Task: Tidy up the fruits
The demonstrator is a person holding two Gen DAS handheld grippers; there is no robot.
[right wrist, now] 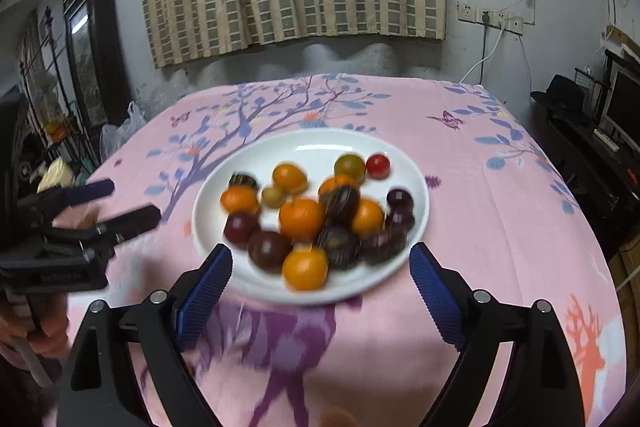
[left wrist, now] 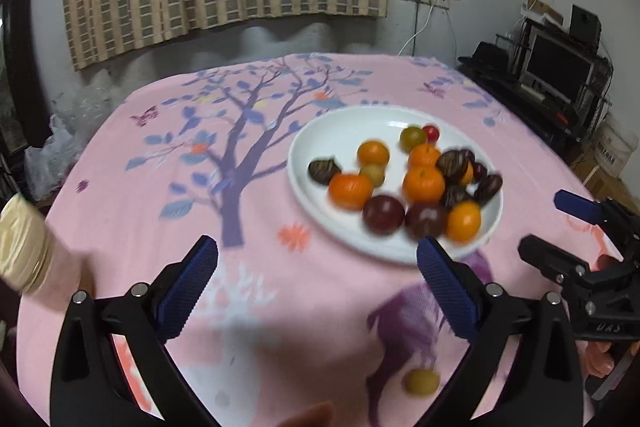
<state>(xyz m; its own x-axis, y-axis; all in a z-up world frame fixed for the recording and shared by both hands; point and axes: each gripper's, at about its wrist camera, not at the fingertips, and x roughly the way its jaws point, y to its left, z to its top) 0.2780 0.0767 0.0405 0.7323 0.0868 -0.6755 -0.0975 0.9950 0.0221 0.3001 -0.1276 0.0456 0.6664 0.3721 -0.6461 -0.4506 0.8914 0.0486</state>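
Both grippers, left (left wrist: 316,281) and right (right wrist: 320,289), are gaping wide, grasping nothing. Fruits (right wrist: 302,217) are sitting on the plate (right wrist: 320,147) at 12 o'clock; one green fruit (left wrist: 420,381) is lying at 5 o'clock on the cloth (left wrist: 160,207).

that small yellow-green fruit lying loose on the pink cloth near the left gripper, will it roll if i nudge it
Probably. The yellow-green fruit looks round and smooth, so a nudge would likely send it rolling, though the soft tablecloth may slow it. It looks small and light, so closing pads could squirt it sideways.
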